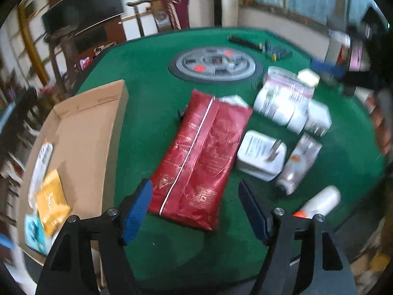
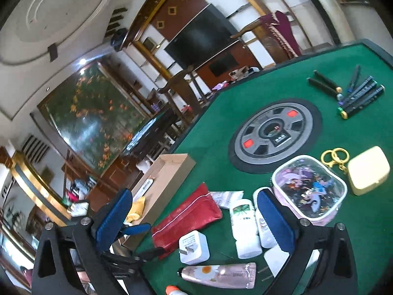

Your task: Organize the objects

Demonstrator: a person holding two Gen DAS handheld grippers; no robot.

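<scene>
Left wrist view: the left gripper (image 1: pixel 195 207) hangs wide and empty over the red pouch (image 1: pixel 201 157); cardboard box (image 1: pixel 83 132) at nine o'clock. The right gripper (image 2: pixel 196 218) gapes empty.

left gripper (image 1: pixel 195 211): black angular frame showing, silver screw heads, ribbed blue pads (image 1: pixel 137 211)
right gripper (image 2: pixel 196 216): showing same black frame, triangular cutouts, blue pads (image 2: pixel 276 218)

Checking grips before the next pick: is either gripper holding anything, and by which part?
Nothing is held. The left gripper and right gripper both have open, empty jaws.
</scene>
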